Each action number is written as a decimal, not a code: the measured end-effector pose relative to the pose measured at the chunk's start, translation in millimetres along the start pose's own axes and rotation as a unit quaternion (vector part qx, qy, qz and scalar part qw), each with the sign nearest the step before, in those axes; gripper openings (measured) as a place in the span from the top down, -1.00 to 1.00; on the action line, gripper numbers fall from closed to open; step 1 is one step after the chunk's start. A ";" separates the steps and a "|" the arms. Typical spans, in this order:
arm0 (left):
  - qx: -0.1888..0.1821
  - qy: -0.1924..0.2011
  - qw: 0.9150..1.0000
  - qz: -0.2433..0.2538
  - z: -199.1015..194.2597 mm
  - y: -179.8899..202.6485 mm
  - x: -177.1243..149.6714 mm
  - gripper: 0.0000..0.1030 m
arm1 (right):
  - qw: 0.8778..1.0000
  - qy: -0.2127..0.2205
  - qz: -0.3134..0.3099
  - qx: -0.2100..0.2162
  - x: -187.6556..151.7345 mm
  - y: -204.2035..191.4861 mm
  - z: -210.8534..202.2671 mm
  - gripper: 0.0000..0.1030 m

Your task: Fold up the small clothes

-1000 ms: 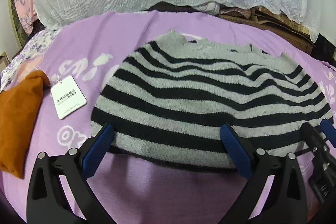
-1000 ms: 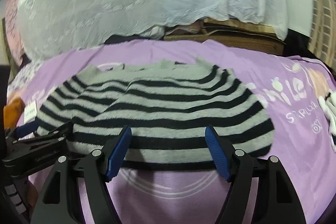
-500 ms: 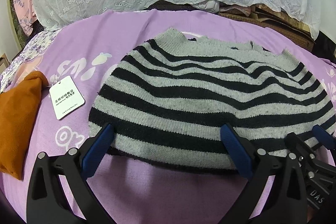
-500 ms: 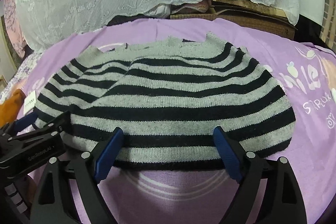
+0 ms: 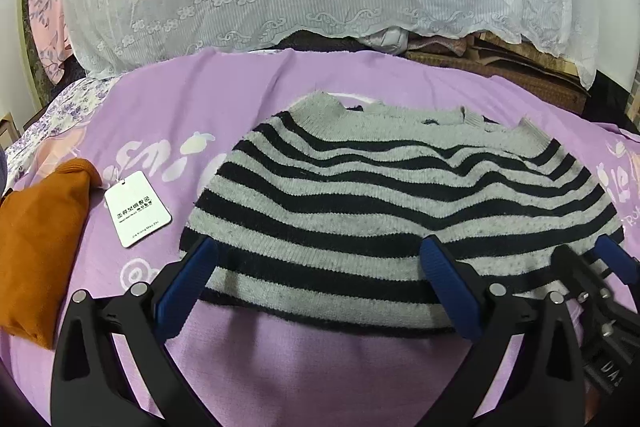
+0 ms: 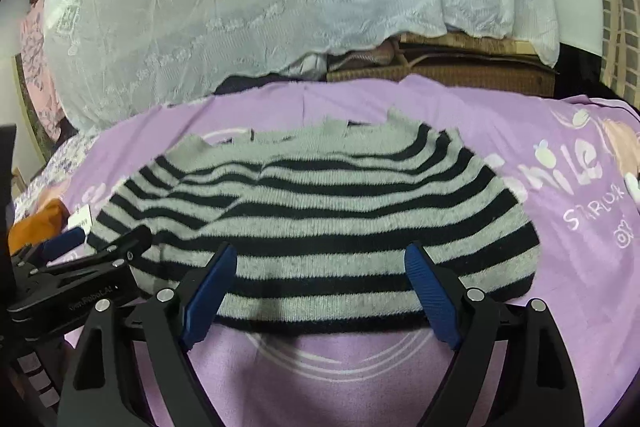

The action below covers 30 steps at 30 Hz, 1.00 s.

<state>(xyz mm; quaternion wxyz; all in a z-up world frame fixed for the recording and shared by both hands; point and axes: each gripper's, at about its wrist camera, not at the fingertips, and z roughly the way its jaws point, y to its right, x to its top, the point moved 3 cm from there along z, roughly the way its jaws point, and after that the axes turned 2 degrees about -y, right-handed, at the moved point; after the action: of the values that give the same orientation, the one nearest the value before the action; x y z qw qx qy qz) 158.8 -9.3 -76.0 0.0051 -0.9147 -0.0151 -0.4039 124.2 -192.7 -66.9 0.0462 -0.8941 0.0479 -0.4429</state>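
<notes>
1. The striped sweater [image 5: 400,211] lies flat on the purple bed cover [image 5: 168,115], with its gray neck edge at the far side and its bottom edge close to both claws.
2. A second ago both claws sat a bit farther back. Now they have come closer, and the sweater looks bigger in both views.
3. The sweater itself has not moved or been folded. So I think the fold has not begun, and the claws are just getting ready to take the near edge.
4. The left claw [image 5: 316,283] is wide open and holds nothing. Its blue fingers [image 5: 188,279] hang just over the near left part of the sweater.
5. The right claw [image 6: 320,291] is wide open too, and empty. It sits over the near right part of the sweater, side by side with the left one.
6. Both claws point forward and a little down, low over the bed.
7. An orange cloth [image 5: 36,251] and a white paper tag [image 5: 136,209] lie off to the left, apart from the sweater.
</notes>
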 end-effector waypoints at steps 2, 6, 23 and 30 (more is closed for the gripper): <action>-0.002 -0.006 1.000 -0.006 3.0 -1.9 0.5 -0.92 | 1.000 0.002 0.013 0.000 1.0 4.6 0.3 -0.67; -0.001 -0.010 1.000 -0.009 5.4 -3.7 -0.5 -0.92 | 0.999 -0.004 0.037 0.000 1.3 13.3 3.9 -0.61; -0.002 -0.036 0.999 -0.004 21.3 -3.0 -4.1 -0.92 | 0.987 -0.056 0.150 -0.007 -1.6 65.0 32.2 0.35; 0.000 -0.045 0.999 -0.005 25.4 -3.7 -5.3 -0.92 | 0.989 -0.050 0.139 -0.016 -3.0 59.7 30.5 0.34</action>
<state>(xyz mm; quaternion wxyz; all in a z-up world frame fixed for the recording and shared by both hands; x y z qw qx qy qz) 173.9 -5.2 -97.0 0.0027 -0.9318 -0.0196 -0.3625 144.1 -250.3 -95.2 0.0950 -0.9005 0.1764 -0.3860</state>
